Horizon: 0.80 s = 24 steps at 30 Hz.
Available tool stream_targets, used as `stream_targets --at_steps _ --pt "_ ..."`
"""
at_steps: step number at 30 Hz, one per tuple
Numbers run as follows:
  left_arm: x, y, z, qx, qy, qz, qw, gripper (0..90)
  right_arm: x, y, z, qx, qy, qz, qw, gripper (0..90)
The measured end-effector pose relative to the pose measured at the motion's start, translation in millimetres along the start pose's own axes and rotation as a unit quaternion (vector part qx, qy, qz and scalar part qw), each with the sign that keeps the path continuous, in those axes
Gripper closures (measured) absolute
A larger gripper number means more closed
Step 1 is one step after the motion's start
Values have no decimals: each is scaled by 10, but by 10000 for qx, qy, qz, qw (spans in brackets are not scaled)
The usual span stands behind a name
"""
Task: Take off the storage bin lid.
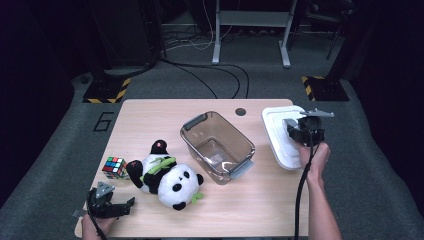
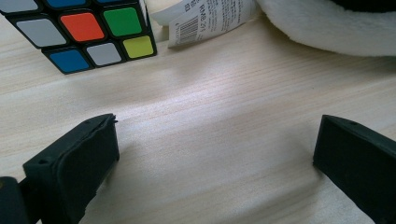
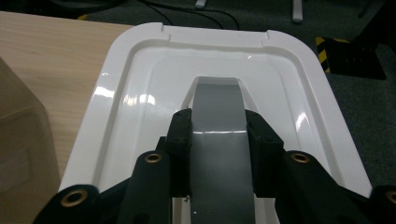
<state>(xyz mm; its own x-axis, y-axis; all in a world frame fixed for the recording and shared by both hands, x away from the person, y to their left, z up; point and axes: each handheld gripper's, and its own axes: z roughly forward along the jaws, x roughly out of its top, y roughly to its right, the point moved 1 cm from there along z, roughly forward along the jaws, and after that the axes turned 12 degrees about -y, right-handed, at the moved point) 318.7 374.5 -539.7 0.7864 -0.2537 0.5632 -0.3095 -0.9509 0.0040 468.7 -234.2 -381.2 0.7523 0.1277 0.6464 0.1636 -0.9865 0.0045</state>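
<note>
At the table's right edge, your right gripper (image 1: 303,131) clasps the grey handle (image 3: 219,135) of the white lid (image 1: 276,131), both jaws pressed against the handle's sides. The lid lies flat, partly overhanging the table (image 1: 150,115), just right of the clear container (image 1: 217,146). At the near left corner, your left gripper (image 1: 116,206) rests with jaws spread wide over bare wood, near the puzzle cube (image 1: 115,167) and the panda plush (image 1: 167,177).

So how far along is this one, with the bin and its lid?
Nothing is packed yet: the clear bin is empty, panda and cube lie on the table. In hand: right gripper clamps the white lid's grey handle. Left: filling and lidding.
</note>
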Motion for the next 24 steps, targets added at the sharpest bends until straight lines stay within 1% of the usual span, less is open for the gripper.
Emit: stream_targets --at_steps 4,5,6,7,8,11,15,16,17,18,20,24 --pt "0 0 1 0 4 0 10000 0 -83 48 166 -168 -116 97 9997 663" --pt "0 1 1 -1 6 -3 10000 0 -100 53 204 -181 -124 135 9997 663" --pt "0 1 1 -1 6 -3 10000 0 -100 53 204 -181 -124 135 9997 663" --pt "0 0 1 1 5 -2 10000 0 -133 59 272 -226 -169 182 9994 663" --pt "0 0 0 0 2 1 10000 0 -147 60 304 -233 -196 209 9993 663" --pt "0 0 1 -1 5 -1 10000 0 -175 40 395 -231 -233 305 9990 663" --pt "0 0 1 -2 2 2 10000 0 -214 -3 534 -248 -320 306 9987 663" --pt "0 0 1 -2 2 2 10000 0 -214 -3 534 -248 -320 306 9987 663" --pt "0 0 0 -4 1 -1 10000 0 -231 -30 599 -279 -335 306 9986 662" --pt "0 -1 0 -2 1 2 10000 0 -241 -48 627 -295 -355 346 9983 662" --pt "0 0 0 -5 -1 -3 10000 0 -257 -67 680 -337 -384 326 9982 662" --pt "0 0 0 -2 0 0 10000 0 -288 -97 778 -356 -373 351 9981 662"
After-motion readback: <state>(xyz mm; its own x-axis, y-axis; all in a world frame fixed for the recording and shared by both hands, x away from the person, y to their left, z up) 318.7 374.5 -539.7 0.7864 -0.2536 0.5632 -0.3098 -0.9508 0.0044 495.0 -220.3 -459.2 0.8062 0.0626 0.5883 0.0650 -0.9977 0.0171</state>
